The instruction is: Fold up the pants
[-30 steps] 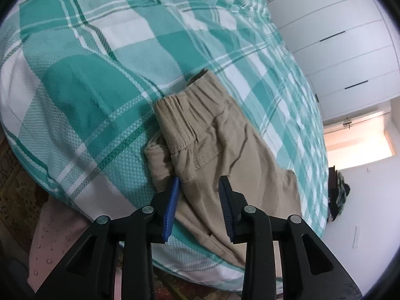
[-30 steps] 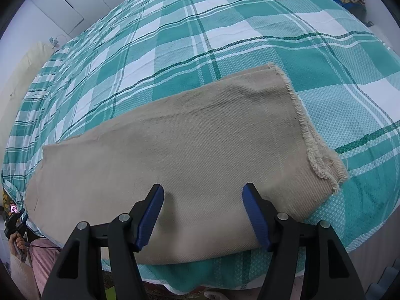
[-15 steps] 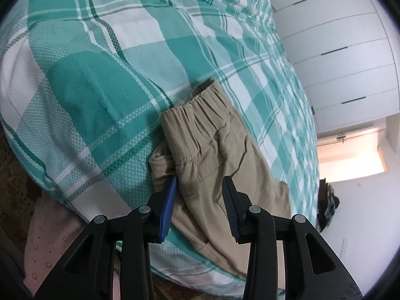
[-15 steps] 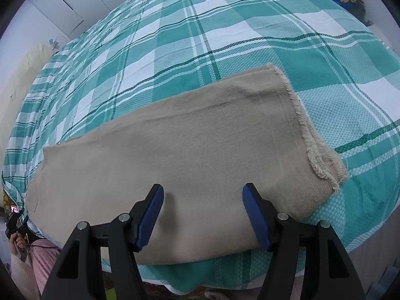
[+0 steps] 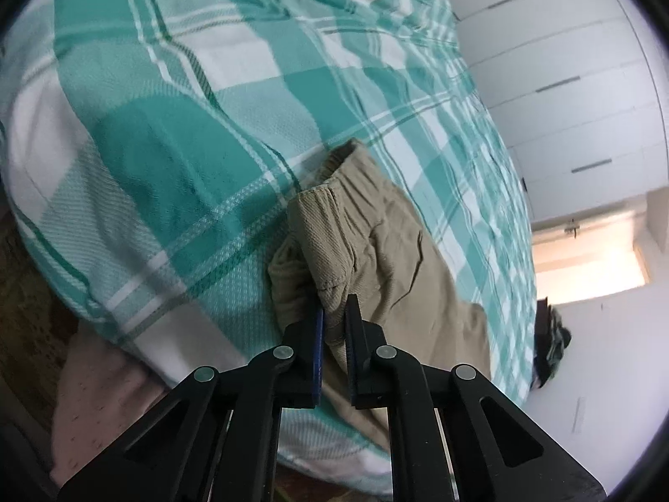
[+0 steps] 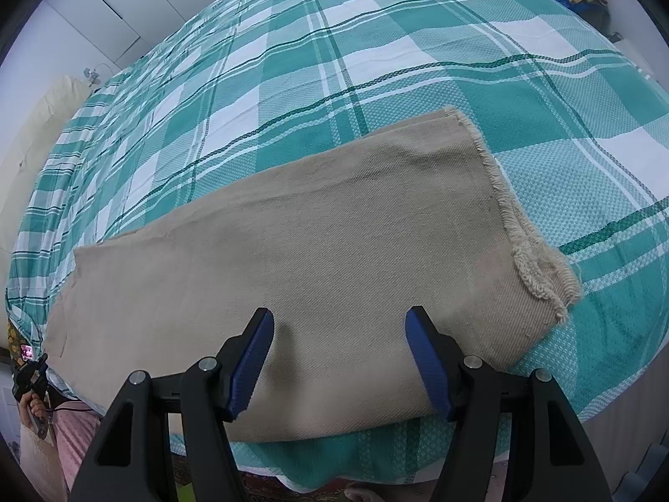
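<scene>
Beige pants [image 6: 292, 259] lie flat along the near edge of a bed with a green and white plaid cover [image 6: 334, 62]. The frayed leg hems [image 6: 539, 267] are at the right in the right wrist view. The elastic waistband [image 5: 334, 217] shows in the left wrist view. My left gripper [image 5: 334, 322] is shut on the waistband corner of the pants, a fold of cloth pinched between the jaws. My right gripper [image 6: 338, 334] is open and empty, just above the lower leg of the pants near the bed's edge.
White wardrobe doors [image 5: 564, 75] stand beyond the bed. A dark pile of clothes [image 5: 552, 343] lies near a lit doorway. The person's pink trousers [image 5: 96, 401] are below the bed edge. A pale headboard [image 6: 37, 125] is at the far left.
My left gripper moved forward onto the waistband and closed on it. The right gripper and the pant legs stayed where they were.
</scene>
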Motion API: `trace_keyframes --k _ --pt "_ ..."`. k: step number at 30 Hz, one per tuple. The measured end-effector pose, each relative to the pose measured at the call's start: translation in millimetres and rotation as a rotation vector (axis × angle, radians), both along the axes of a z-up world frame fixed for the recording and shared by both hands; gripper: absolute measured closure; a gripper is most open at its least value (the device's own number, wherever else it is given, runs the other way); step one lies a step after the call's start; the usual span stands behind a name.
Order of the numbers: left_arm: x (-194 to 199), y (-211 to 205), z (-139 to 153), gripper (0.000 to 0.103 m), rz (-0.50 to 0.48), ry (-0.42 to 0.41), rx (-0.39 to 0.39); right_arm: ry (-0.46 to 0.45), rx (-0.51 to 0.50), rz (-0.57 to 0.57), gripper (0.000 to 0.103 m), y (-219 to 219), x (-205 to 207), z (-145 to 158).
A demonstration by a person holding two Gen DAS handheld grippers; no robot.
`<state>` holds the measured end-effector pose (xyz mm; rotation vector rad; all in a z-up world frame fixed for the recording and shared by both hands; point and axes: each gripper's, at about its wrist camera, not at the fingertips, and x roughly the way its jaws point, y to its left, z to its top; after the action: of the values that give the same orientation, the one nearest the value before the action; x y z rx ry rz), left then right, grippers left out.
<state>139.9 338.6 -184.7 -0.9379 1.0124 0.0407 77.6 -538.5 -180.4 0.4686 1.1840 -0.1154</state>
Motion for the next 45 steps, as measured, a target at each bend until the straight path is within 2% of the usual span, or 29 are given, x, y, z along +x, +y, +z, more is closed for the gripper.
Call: trace_keyframes --k 3,5,8,10,12,13,14,15,16,18,21,23,26,30,33,35,36,37,39,40,41,44,45 --pt "-5 0 -6 0.097 -0.035 0.046 0.049 -0.005 0.004 0.000 0.038 -1 -1 1" --pt "-2 1 -17 0.096 -0.027 0.070 0.047 0.000 0.002 0.002 0.038 0 0 0" --pt "4 -4 -14 0.093 -0.048 0.090 0.096 0.012 -0.008 0.008 0.038 1 3 0" --pt "6 -9 -3 0.083 -0.067 0.115 0.157 0.012 -0.010 0.012 0.038 2 3 3" --pt "-1 -14 15 0.071 -0.061 0.114 0.210 -0.038 -0.018 0.006 0.038 -2 -2 21" --pt "-5 -19 27 0.067 -0.067 0.098 0.259 -0.069 -0.017 -0.004 0.038 -7 -7 32" --pt "-8 -27 45 0.058 -0.083 0.071 0.332 -0.096 -0.007 -0.021 0.038 -14 -12 40" --pt "-9 -32 55 0.048 -0.091 0.057 0.374 -0.115 0.004 -0.040 0.038 -21 -17 47" --pt "-8 -44 70 0.044 -0.106 0.028 0.428 -0.126 0.014 -0.062 0.038 -30 -21 52" --pt "-3 -65 89 0.040 -0.145 -0.029 0.465 -0.115 0.029 -0.112 0.038 -50 -29 57" --pt "15 -114 106 0.036 -0.254 -0.111 0.455 -0.081 0.070 -0.193 0.038 -74 -38 54" --pt "29 -161 108 0.036 -0.362 -0.156 0.433 -0.074 0.153 -0.251 0.038 -86 -44 49" --pt "41 -245 96 0.036 -0.556 -0.204 0.390 -0.066 0.248 -0.321 0.038 -96 -51 43" --pt "44 -336 73 0.036 -0.742 -0.216 0.344 -0.040 0.372 -0.381 0.038 -97 -61 29" --pt "35 -394 56 0.036 -0.868 -0.237 0.333 -0.042 0.432 -0.368 0.038 -91 -57 20" --pt "27 -423 39 0.036 -0.943 -0.227 0.345 -0.036 0.401 -0.316 0.040 -82 -44 15" --pt "25 -436 30 0.036 -0.974 -0.211 0.357 -0.030 0.369 -0.278 0.046 -77 -35 16" --pt "24 -444 21 0.036 -0.990 -0.193 0.368 -0.056 0.328 -0.247 0.056 -73 -31 21" --pt "21 -453 6 0.037 -1.004 -0.155 0.370 -0.212 0.302 -0.210 0.057 -73 -28 44" --pt "18 -454 0 0.037 -1.000 -0.142 0.368 -0.268 0.314 -0.208 0.058 -75 -29 52" --pt "15 -450 -1 0.037 -0.996 -0.147 0.367 -0.280 0.301 -0.223 0.058 -80 -31 58" --pt "7 -448 1 0.036 -0.995 -0.175 0.383 -0.135 0.178 -0.264 0.058 -87 -32 53" --pt "6 -447 2 0.036 -0.993 -0.177 0.388 -0.102 0.168 -0.254 0.057 -86 -34 47"
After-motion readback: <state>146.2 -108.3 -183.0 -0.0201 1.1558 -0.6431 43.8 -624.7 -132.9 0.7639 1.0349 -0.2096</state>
